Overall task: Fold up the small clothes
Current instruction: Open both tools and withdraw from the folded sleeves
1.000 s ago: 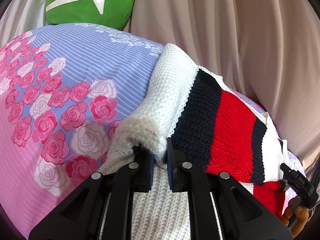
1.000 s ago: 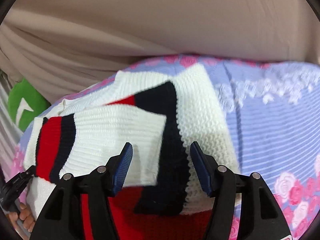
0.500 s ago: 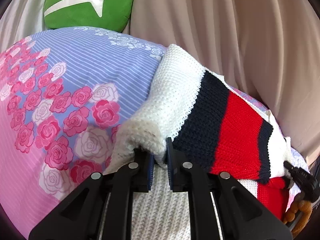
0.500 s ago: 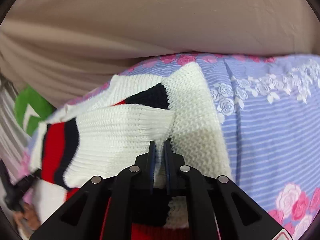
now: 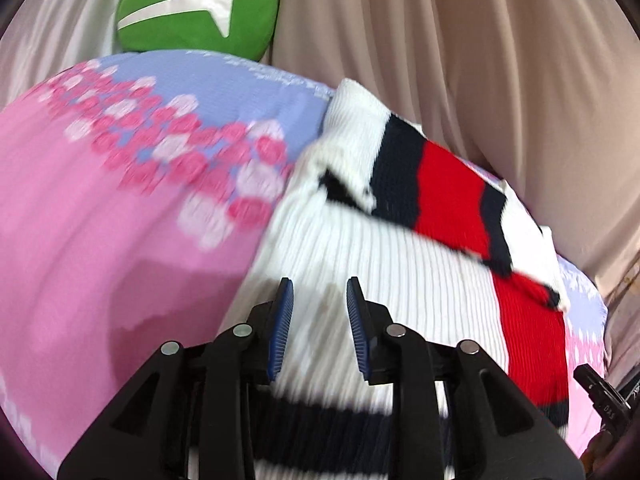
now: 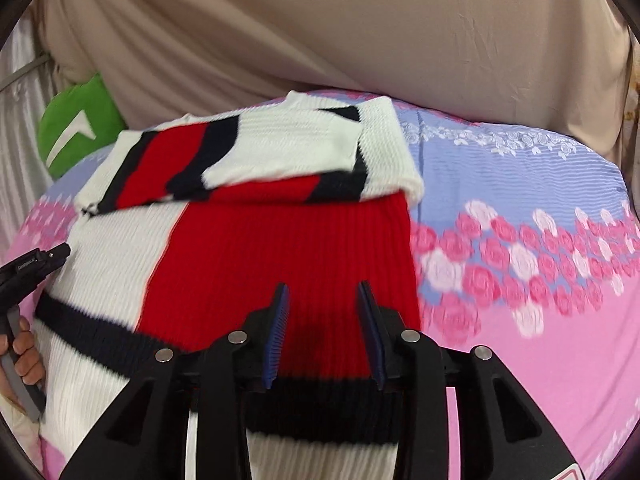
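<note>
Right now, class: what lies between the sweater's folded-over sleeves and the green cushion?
In the left wrist view, only bare floral bedsheet separates the sweater, sleeves folded across its top, from the green cushion; nothing else lies there.

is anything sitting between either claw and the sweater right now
Nothing visible. The left claw hangs right over the sweater's white ribbing and the right claw over its red panel; both are opening with nothing gripped. The green cushion lies off beyond.

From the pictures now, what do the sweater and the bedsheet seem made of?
Sweater: looks like thick knitted yarn, wool or acrylic; vertical ribs and visible stitches, matte. Bedsheet: thin printed woven fabric, probably cotton or a blend; smooth, flat rose print, no pile.
</note>
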### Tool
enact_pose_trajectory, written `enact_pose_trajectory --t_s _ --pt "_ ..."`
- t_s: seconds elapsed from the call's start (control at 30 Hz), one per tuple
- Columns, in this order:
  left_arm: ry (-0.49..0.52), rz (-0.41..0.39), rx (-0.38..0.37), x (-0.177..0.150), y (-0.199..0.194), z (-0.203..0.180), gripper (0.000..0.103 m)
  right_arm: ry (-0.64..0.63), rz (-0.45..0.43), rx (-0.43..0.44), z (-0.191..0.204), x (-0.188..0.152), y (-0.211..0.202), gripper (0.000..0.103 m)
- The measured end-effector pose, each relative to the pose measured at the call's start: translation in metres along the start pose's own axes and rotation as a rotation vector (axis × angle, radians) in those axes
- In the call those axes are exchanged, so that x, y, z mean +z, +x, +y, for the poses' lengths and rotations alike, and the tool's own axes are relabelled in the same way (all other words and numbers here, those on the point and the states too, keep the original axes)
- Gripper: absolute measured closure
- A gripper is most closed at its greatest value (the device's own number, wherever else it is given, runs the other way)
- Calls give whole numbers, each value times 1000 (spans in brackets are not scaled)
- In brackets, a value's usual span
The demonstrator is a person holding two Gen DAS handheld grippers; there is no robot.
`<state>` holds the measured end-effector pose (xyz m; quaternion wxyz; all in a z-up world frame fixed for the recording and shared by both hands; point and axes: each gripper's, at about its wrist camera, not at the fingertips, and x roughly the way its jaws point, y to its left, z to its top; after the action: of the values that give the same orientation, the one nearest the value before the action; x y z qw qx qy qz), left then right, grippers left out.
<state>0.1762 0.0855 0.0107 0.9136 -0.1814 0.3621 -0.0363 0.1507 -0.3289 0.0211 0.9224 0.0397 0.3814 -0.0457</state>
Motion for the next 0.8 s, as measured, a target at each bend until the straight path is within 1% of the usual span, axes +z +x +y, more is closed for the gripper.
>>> enact_pose_trajectory --t_s 0.1,0.17,0.2,0.23,0.27,0.33,0.37,0.4,0.43,0.47,0.53,0.57,0.63,0.77,0.8 --pt "29 7 9 -17 -16 1 76 -13 0 1 12 -12 -19 64" --pt "65 14 27 -29 -26 -2 73 -14 2 3 16 -20 -41 60" --pt "80 26 30 -37 -32 -2 71 -9 4 2 17 -30 -54 59" --pt "90 33 22 -44 -38 0 70 3 5 3 15 -38 -68 56" --pt "102 37 12 -52 -44 1 69 20 6 8 12 -47 -74 52" --pt "142 24 13 -71 -64 3 67 65 24 24 -4 -73 -84 50" --pt "155 24 0 -78 -74 4 63 85 35 32 -13 -85 -88 49" --pt "164 22 -19 -87 -86 6 51 114 48 40 -23 -102 -94 48" --pt "166 24 -24 -94 -93 9 39 131 59 38 -29 -112 -97 47" --pt "157 31 -23 -100 -99 13 37 140 33 52 -34 -124 -106 47" --pt "115 53 -54 -108 -109 24 37 148 48 36 -37 -132 -115 43" --pt "94 52 -70 -111 -113 29 37 147 47 31 -37 -135 -119 42" --pt "71 48 -68 -115 -120 35 37 143 45 16 -34 -140 -121 42" --pt "107 48 -32 -122 -123 28 35 153 44 12 -31 -142 -125 40" --pt "114 49 -32 -123 -124 26 31 156 43 19 -31 -143 -126 40"
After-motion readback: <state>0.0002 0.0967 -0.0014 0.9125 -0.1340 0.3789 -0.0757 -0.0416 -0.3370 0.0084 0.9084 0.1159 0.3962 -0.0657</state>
